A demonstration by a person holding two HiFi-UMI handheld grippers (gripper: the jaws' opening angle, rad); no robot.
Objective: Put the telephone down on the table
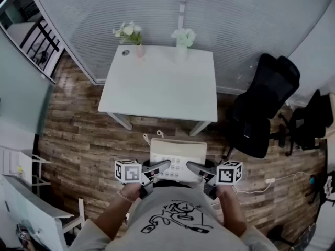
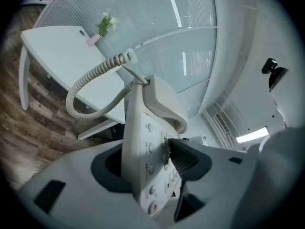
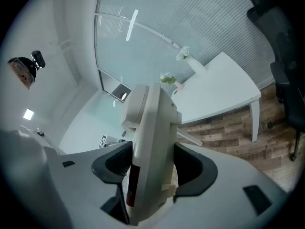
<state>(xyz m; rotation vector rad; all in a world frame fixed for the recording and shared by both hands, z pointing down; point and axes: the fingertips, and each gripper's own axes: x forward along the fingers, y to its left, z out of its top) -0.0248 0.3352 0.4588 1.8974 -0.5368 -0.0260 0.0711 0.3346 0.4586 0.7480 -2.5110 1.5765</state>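
A white desk telephone (image 1: 178, 158) hangs in the air close to my body, short of the white table (image 1: 157, 88). My left gripper (image 1: 158, 168) is shut on its left side and my right gripper (image 1: 200, 170) on its right side. In the left gripper view the telephone (image 2: 145, 156) stands edge-on between the jaws, one pad pressing on its key face. Its handset (image 2: 162, 104) rests on top and the coiled cord (image 2: 90, 85) loops out toward the table (image 2: 57, 51). In the right gripper view the telephone (image 3: 150, 142) fills the gap between both pads.
A pink vase of flowers (image 1: 137, 38) and a white one (image 1: 183, 38) stand along the table's far edge. A black office chair (image 1: 264, 109) sits to its right. A white cable (image 1: 269, 181) lies on the wood floor, and white shelving (image 1: 31, 208) is at lower left.
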